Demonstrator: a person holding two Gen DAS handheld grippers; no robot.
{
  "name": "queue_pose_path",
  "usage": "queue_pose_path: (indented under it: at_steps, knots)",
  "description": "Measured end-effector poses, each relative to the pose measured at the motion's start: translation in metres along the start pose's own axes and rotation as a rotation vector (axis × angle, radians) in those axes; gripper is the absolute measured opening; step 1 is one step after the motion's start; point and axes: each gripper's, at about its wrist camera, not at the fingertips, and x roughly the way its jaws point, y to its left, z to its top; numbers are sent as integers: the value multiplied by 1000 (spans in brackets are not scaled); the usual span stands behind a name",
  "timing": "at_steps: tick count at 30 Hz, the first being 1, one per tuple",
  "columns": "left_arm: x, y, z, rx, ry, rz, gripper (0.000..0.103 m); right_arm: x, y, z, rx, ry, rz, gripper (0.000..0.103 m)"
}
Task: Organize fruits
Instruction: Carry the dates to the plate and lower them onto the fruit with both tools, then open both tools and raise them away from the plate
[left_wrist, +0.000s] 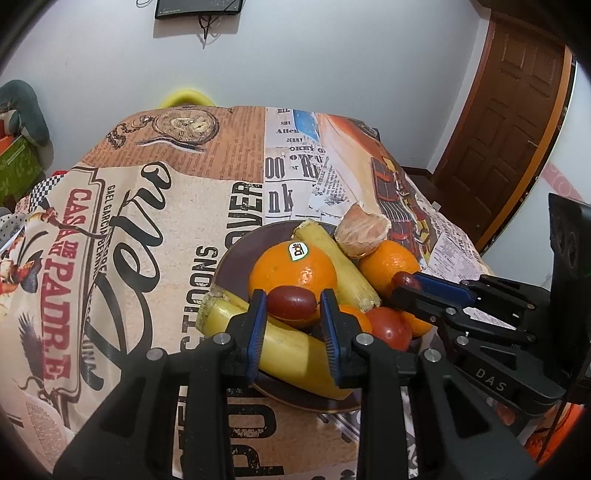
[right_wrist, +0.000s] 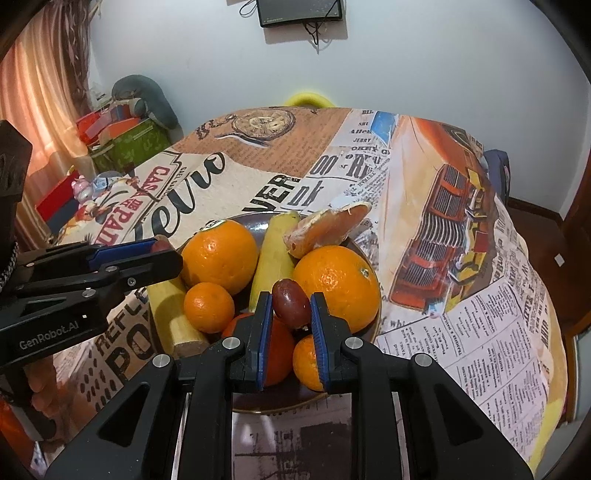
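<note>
Already most fruit sits piled on the plate (left_wrist: 236, 254). From the left wrist, the left gripper (left_wrist: 291, 306) pinches a red date (left_wrist: 291, 302) at twelve o'clock over the banana (left_wrist: 288, 347). From the right wrist, the right gripper (right_wrist: 290, 304) apparently clamps another date (right_wrist: 291, 303), level above the pile, both unplaced.

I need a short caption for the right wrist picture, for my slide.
Right gripper shut on a small dark red fruit above a plate of oranges and bananas.

left tool (left_wrist: 292, 325) — clamps red grape (left_wrist: 291, 302) | over fruit plate (left_wrist: 236, 254)
</note>
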Motion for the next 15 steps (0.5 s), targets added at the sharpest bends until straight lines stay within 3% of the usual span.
queue_pose_path:
  at_steps: [5, 11, 15]
  knots:
    - [3, 1, -1, -6, 5, -1, 29, 1, 1, 0, -13, 3, -8, 19]
    - [0, -2, 0, 3, 6, -1, 49, 2, 2, 1, -14, 15, -1, 22]
    - [-4, -2, 1, 1, 0, 7, 49, -1, 3, 2, -17, 13, 0, 22]
